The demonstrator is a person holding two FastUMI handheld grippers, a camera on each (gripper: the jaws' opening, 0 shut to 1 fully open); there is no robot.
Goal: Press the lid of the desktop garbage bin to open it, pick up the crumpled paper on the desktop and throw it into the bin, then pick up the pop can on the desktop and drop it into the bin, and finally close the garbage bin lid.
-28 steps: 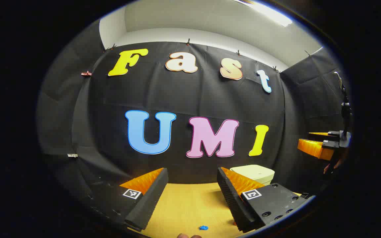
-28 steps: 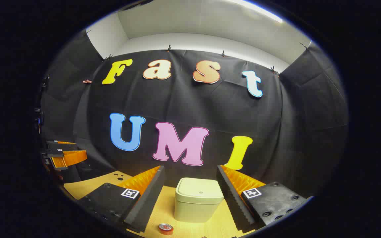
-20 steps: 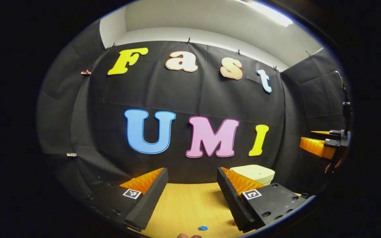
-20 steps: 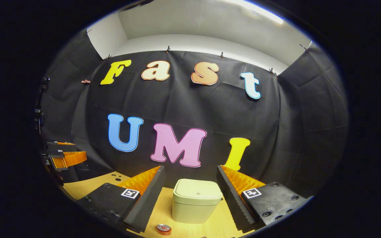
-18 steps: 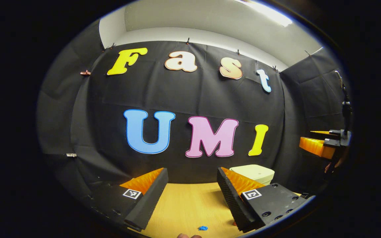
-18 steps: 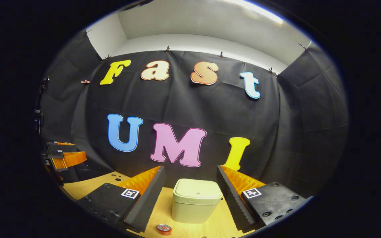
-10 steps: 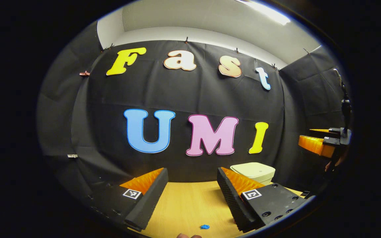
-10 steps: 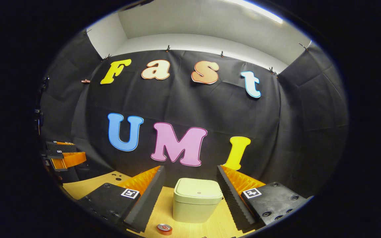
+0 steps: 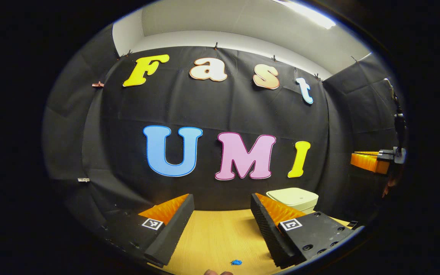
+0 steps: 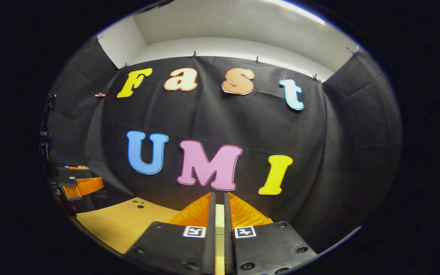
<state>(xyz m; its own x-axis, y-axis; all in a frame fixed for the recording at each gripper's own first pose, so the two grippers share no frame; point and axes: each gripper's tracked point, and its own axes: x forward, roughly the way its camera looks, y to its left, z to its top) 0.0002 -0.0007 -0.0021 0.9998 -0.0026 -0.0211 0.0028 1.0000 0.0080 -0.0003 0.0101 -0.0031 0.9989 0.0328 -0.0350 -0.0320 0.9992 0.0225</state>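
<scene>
The pale green bin (image 9: 294,198) stands with its lid down at the back right of the wooden table (image 9: 212,236), partly behind my left gripper's right finger. My left gripper (image 9: 222,198) is open above the table with nothing between its fingers. My right gripper (image 10: 219,196) is shut, its fingers almost touching; a thin pale strip of the bin (image 10: 219,218) shows through the slit. The closed fingers hide the pop can. In the left gripper view the right gripper (image 9: 369,162) hangs far right, higher than the bin.
A small blue scrap (image 9: 236,262) lies on the table near the front edge. The left gripper (image 10: 76,184) appears far left in the right gripper view, beyond bare tabletop (image 10: 120,223) with small holes (image 10: 139,205). Black cloth walls close the back and sides.
My right gripper has gone from wide open to shut, so the bin and the can's top are now hidden behind its fingers. The left gripper has barely moved.
</scene>
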